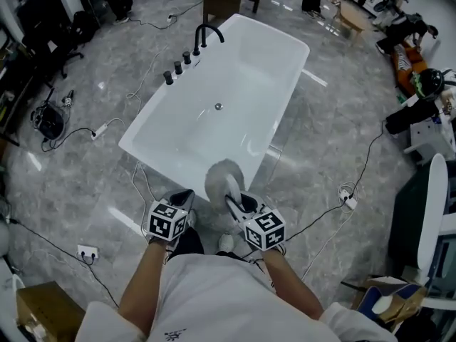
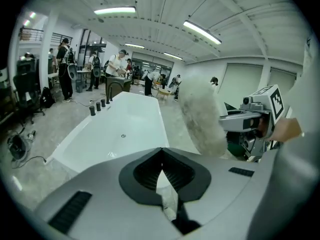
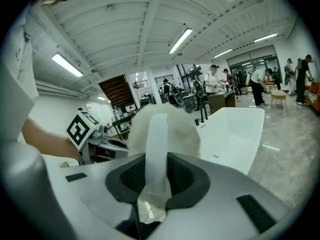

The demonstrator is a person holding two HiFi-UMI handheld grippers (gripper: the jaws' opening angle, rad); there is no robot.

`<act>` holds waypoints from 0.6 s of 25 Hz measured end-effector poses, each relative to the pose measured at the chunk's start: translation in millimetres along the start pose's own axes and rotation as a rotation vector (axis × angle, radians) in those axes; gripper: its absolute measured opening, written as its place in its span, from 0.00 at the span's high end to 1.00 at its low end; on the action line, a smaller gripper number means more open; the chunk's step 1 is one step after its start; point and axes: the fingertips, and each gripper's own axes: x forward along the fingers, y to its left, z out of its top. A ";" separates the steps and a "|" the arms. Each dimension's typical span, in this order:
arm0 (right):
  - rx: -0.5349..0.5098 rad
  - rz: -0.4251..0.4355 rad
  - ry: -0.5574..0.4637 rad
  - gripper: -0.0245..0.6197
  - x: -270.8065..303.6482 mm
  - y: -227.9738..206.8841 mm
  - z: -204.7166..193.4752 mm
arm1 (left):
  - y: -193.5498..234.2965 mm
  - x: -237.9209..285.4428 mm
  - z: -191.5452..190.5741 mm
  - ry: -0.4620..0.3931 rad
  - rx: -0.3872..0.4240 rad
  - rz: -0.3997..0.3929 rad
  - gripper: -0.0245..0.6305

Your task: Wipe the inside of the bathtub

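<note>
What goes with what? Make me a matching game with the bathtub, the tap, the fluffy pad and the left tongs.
Things:
1. bathtub
2. tap
3. fluffy pad
4. left tongs

Matches:
a. black
b. shut, with nothing in them
c. white, standing on the floor
d. held by its strap in the right tongs

Pairs: 1-c, 2-a, 3-d, 4-b

Grey marble floor (image 1: 335, 127) all around, black cables (image 1: 365, 161) snaking over it, a white power strip (image 1: 87, 251) lower left, a cardboard box (image 1: 39, 308) in the corner, small wooden stool (image 1: 354, 16) top right.
</note>
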 end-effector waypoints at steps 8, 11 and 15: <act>-0.029 0.061 -0.033 0.82 -29.6 6.6 -1.1 | -38.3 -35.9 5.8 -0.092 -0.013 0.055 0.94; -0.050 0.056 -0.045 0.82 -33.0 12.2 4.9 | -40.1 -41.9 5.5 -0.109 -0.014 0.045 0.94; -0.051 0.037 -0.067 0.82 -37.4 20.1 14.1 | -33.5 -51.6 13.1 -0.136 0.000 0.033 0.94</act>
